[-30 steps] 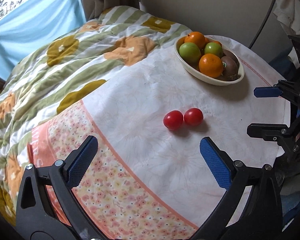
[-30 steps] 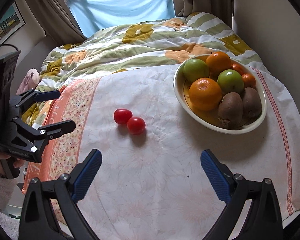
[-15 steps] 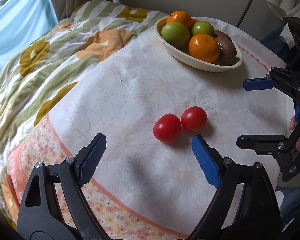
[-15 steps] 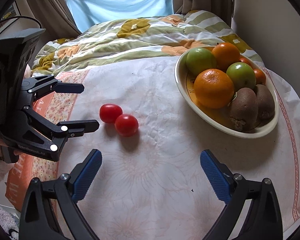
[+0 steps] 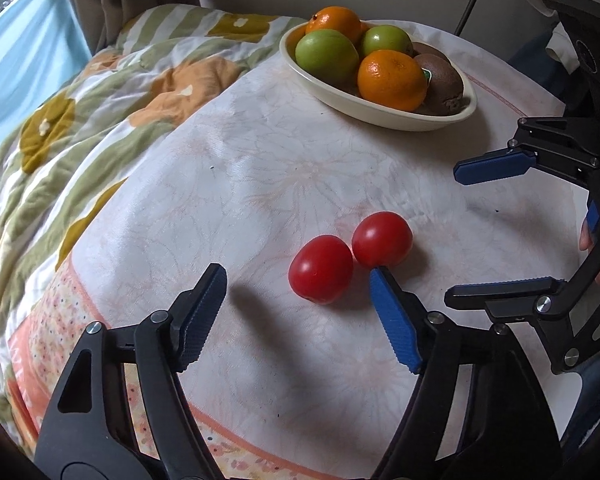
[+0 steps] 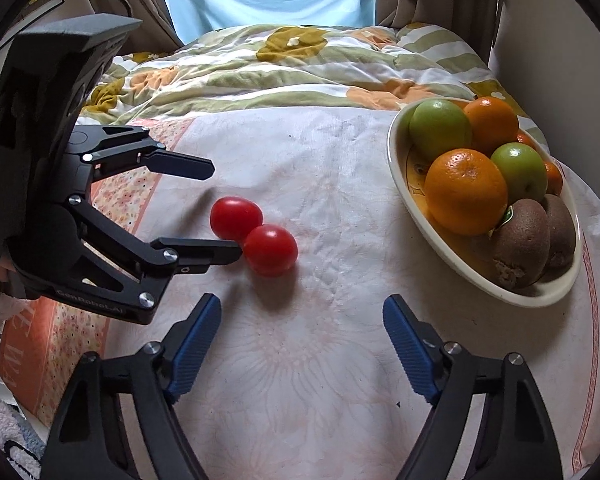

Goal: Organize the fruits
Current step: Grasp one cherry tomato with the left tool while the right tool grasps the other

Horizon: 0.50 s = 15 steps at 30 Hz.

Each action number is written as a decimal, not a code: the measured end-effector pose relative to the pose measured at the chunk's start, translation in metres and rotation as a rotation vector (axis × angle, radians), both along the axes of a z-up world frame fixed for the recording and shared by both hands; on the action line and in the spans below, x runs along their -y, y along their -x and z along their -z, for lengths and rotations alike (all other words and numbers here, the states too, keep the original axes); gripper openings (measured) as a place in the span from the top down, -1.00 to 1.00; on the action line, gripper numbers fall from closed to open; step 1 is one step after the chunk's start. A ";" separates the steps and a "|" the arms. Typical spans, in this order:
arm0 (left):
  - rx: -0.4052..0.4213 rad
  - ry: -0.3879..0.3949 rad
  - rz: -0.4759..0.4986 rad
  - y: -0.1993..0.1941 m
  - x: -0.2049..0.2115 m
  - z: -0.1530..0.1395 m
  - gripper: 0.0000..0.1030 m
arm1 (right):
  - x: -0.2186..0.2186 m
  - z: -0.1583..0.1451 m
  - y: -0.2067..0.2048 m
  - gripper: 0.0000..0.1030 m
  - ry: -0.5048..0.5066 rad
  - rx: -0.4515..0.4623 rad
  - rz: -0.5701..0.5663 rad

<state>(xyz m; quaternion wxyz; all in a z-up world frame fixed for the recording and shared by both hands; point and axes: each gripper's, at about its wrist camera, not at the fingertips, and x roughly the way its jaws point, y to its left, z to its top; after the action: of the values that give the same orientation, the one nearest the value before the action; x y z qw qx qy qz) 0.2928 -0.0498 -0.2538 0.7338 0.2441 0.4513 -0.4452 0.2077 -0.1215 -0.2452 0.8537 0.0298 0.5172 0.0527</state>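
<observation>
Both tongs came lower and nearer to the two tomatoes since a second ago. Your left gripper (image 5: pixel 296 300) is closing, its jaws apart around the left tomato (image 5: pixel 321 269) without pressing it. Your right gripper (image 6: pixel 300 336) is also closing, still empty, with the right tomato (image 6: pixel 270 249) just ahead of its tips. Beyond them, on your right, the bowl (image 6: pixel 396 160) holds oranges, green apples and kiwis.
</observation>
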 end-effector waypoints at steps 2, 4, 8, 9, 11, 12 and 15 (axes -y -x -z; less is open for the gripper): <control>0.001 0.000 0.014 0.001 0.001 0.001 -0.30 | 0.000 0.001 -0.001 -0.48 -0.001 -0.002 -0.004; -0.003 -0.006 0.027 0.002 0.003 0.003 -0.12 | 0.000 0.002 -0.003 -0.48 -0.004 -0.002 -0.009; -0.001 -0.010 0.041 0.004 0.005 0.004 0.15 | -0.001 0.003 -0.003 -0.45 -0.002 0.001 -0.024; -0.006 -0.009 0.039 0.004 0.006 0.004 0.20 | -0.001 0.003 -0.004 -0.45 0.000 0.002 -0.028; -0.009 -0.006 0.033 0.003 0.005 0.003 0.26 | -0.002 0.003 -0.005 -0.42 0.002 0.005 -0.037; -0.008 -0.004 0.028 0.003 0.005 0.002 0.27 | -0.002 0.003 -0.006 -0.40 0.002 0.006 -0.042; -0.016 0.003 0.006 0.001 0.004 0.000 0.30 | -0.002 0.004 -0.008 -0.32 0.003 0.009 -0.054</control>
<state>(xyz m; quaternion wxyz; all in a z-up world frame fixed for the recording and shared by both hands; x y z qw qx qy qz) 0.2920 -0.0535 -0.2541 0.7293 0.2409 0.4559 -0.4497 0.2162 -0.1191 -0.2490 0.8543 0.0141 0.5142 0.0750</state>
